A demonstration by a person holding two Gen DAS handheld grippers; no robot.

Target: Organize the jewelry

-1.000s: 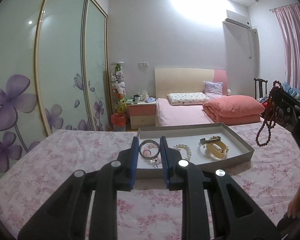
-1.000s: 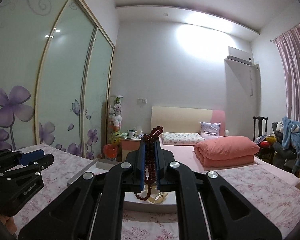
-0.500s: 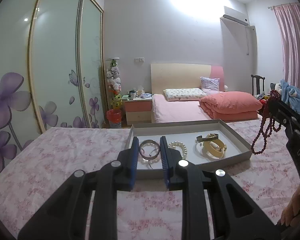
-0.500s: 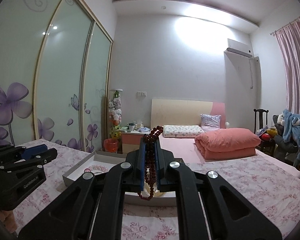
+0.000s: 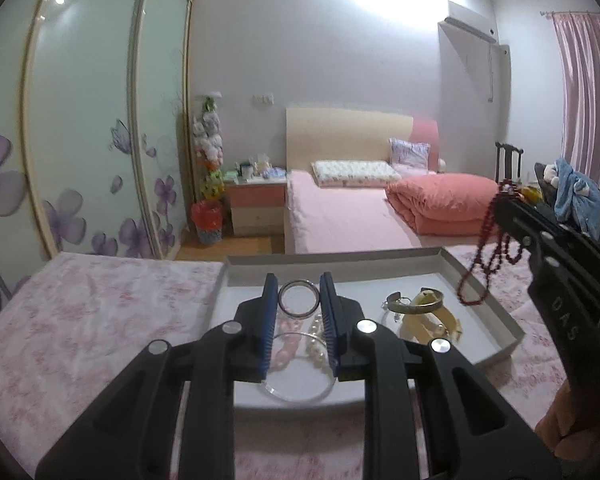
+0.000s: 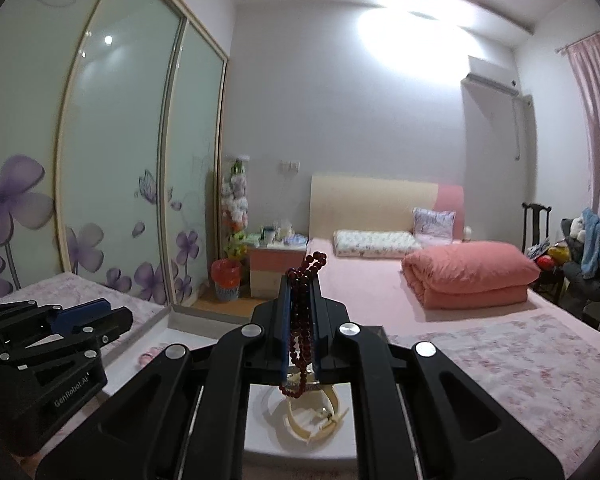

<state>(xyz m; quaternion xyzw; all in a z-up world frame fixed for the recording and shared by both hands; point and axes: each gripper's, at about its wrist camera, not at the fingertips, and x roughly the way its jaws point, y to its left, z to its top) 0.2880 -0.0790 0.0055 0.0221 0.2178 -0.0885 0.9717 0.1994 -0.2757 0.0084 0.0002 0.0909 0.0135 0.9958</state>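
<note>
A shallow grey tray point(image 5: 504, 334) lies on the pink floral bedspread point(image 5: 92, 320). It holds a dark metal bangle point(image 5: 299, 298), a pink chain bracelet point(image 5: 286, 350), a pearl bracelet point(image 5: 315, 332), a clear bangle point(image 5: 296, 394) and cream-gold bangles point(image 5: 420, 312). My left gripper point(image 5: 298, 312) is open and empty, low over the tray's left part. My right gripper point(image 6: 300, 304) is shut on a dark red bead necklace point(image 6: 302, 332), which hangs over the tray's right side point(image 5: 486, 264), above the cream bangles point(image 6: 312, 420).
Sliding wardrobe doors with purple flowers point(image 5: 80, 120) stand at the left. Beyond the bedspread is a second bed point(image 5: 340, 220) with a folded pink quilt point(image 5: 440, 204), a nightstand point(image 5: 256, 204) and a chair with clothes point(image 6: 580, 252).
Both grippers have moved forward over the tray. The left gripper now hovers above the bracelets, and the right gripper has brought the hanging red necklace over the tray's right side.
</note>
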